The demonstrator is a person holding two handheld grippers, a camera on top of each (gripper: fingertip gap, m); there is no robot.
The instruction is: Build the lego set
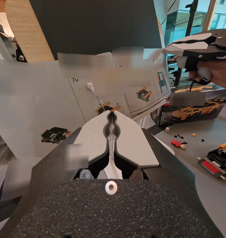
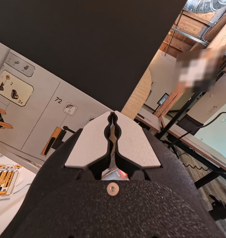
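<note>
The open instruction booklet stands upright on a white stand in front of both grippers. My left gripper is shut close in front of the page, and I see nothing between its tips. My right gripper is shut on the top right corner of the booklet's page. The left wrist view shows it from the side, tips at that corner, with a hand on its grip. The partly built black, orange and red car lies on the grey table at the right.
The set's box stands behind the booklet on the right. A minifigure and small loose pieces lie on the table. A white page-holder pin rests on the page. A sticker sheet lies at the lower left. The gap from one gripper's tips to the other's is roughly 25 cm.
</note>
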